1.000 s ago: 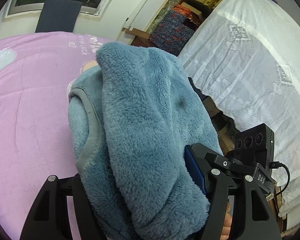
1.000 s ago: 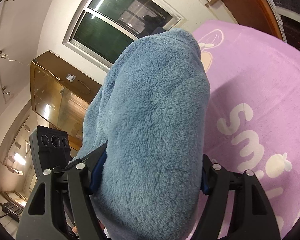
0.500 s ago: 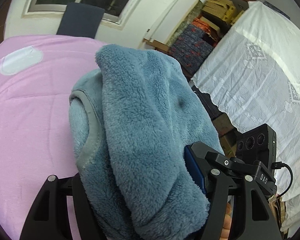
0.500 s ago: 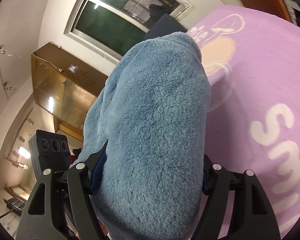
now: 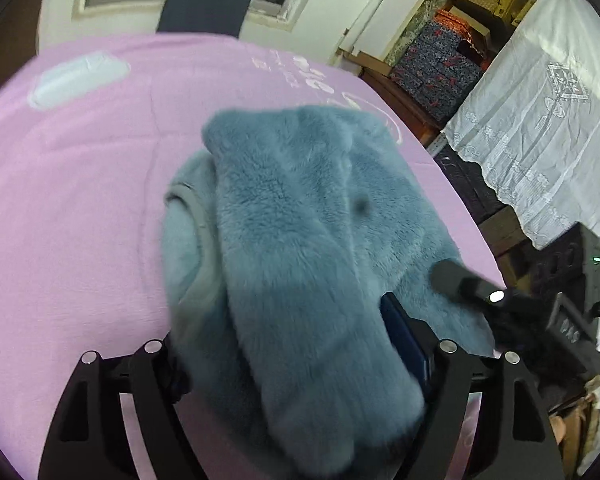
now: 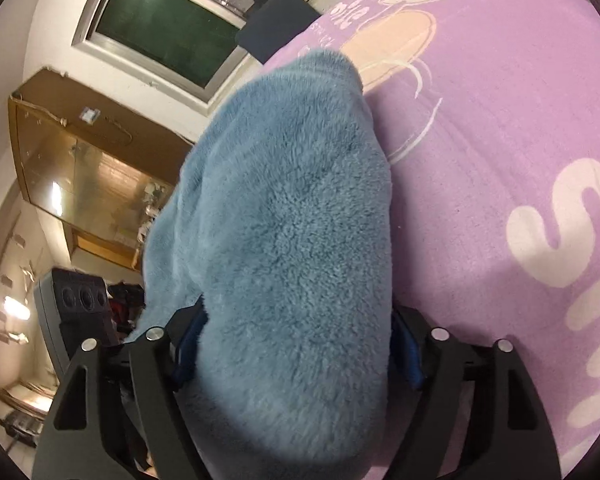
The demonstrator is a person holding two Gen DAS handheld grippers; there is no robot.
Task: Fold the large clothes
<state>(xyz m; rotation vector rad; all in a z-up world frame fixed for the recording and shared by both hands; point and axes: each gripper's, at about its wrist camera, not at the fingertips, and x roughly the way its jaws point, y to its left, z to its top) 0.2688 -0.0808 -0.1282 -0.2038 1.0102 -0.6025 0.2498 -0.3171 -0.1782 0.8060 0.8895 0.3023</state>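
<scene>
Now lower vs 1 s ago: blue fleece garment point(image 5: 300, 248) over pink bed point(image 5: 80, 200), pinched btwn left tongs point(image 5: 296, 364) & right tongs point(image 6: 296, 344). Risk: thick pile slipping out, fold unrolling.

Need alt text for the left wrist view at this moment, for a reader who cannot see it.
A bunched blue fleece garment fills the frame, clamped between the fingers of the left gripper over a pink bedspread. At right, the right gripper reaches in at the fleece's edge; behind are stacked boxes and a white lace cloth.
</scene>
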